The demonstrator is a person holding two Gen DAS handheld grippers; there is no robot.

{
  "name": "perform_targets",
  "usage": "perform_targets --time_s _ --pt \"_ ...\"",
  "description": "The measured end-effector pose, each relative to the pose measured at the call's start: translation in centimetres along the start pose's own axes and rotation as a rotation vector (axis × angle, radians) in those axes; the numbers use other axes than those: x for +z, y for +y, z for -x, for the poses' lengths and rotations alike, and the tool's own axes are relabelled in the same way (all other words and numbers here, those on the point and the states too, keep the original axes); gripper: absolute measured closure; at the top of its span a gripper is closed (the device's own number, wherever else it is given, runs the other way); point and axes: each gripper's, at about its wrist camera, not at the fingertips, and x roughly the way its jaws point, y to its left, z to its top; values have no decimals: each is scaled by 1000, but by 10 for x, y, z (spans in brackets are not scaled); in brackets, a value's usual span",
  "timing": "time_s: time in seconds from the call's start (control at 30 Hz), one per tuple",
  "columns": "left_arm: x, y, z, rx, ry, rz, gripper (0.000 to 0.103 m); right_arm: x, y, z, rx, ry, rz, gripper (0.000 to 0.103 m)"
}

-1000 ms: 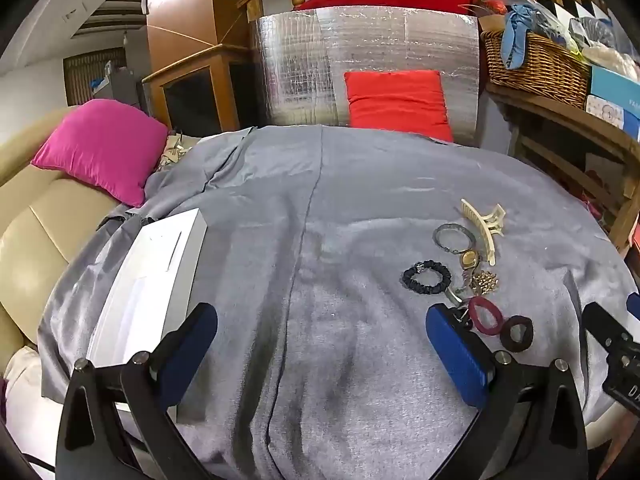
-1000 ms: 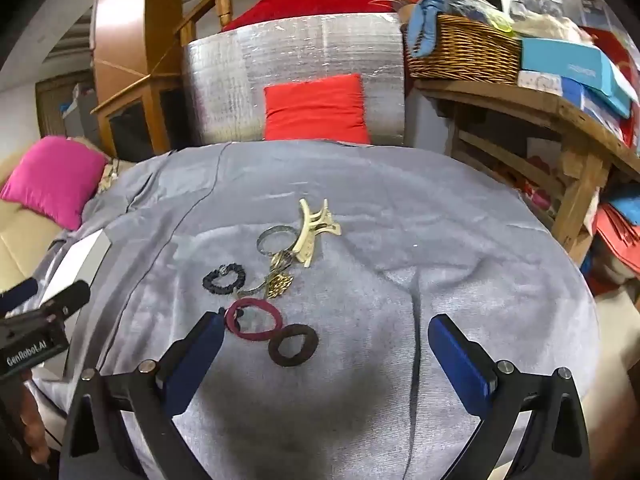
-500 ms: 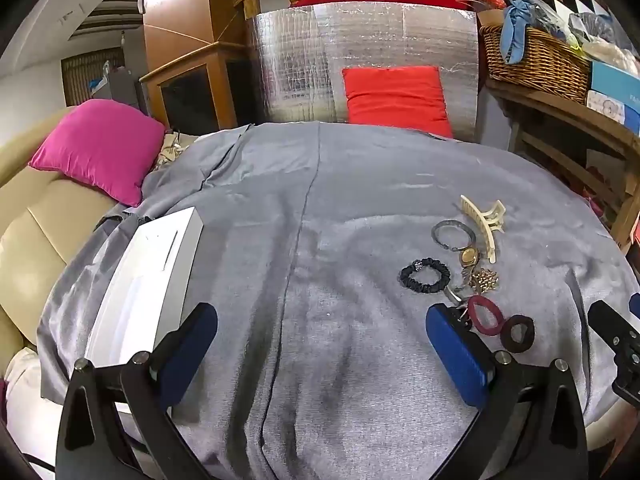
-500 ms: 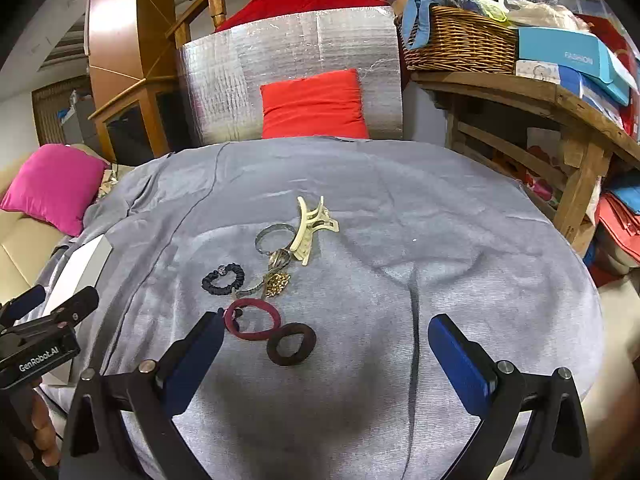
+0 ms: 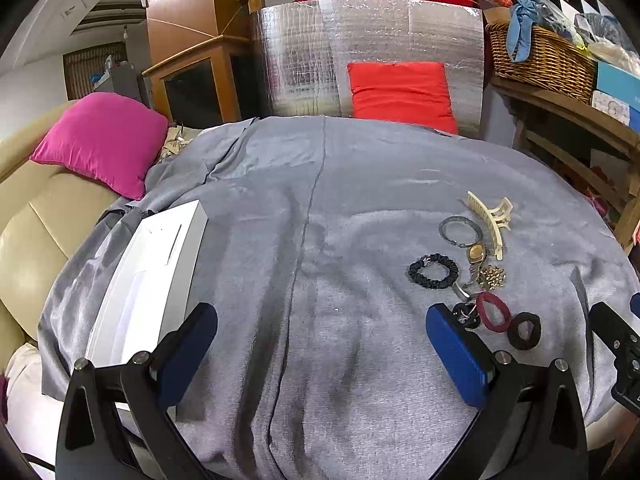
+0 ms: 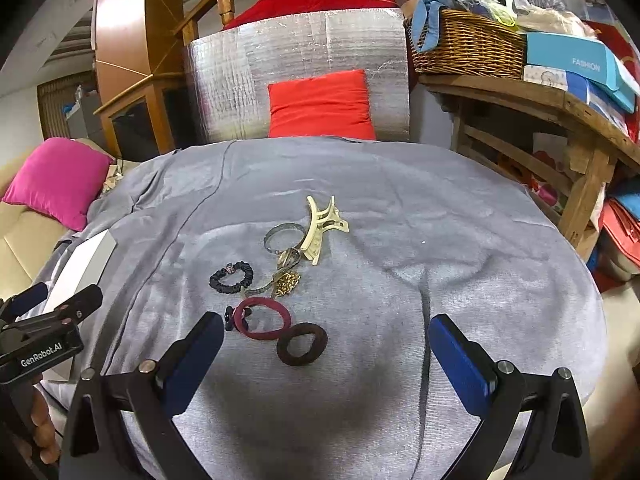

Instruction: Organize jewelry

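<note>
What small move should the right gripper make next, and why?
Probably ease the right gripper forward and down over the brown hair tie. Its jaws are open and empty, and that tie lies nearest, apart from the tangled pile.

Open left hand-held gripper (image 5: 320, 344) above grey cloth (image 5: 340, 200)

A loose cluster lies flat on the grey cloth: a cream claw clip (image 6: 320, 228) farthest back, a grey bangle (image 6: 282, 236) beside it, a gold chain (image 6: 287, 282), a black scrunchie (image 6: 231, 278), then a maroon hair tie (image 6: 262, 319) touching a dark brown one (image 6: 302, 344) nearest; a white box (image 5: 148, 280) sits well apart at left.
</note>
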Motion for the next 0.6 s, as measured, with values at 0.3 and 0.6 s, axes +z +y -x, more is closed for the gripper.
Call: perform_targets --time_s 0.3,0.6 --pt "0 1 -1 3 6 0 0 0 4 0 3 0 10 0" --pt "0 2 -1 7 9 -1 0 0 4 0 4 0 12 0"
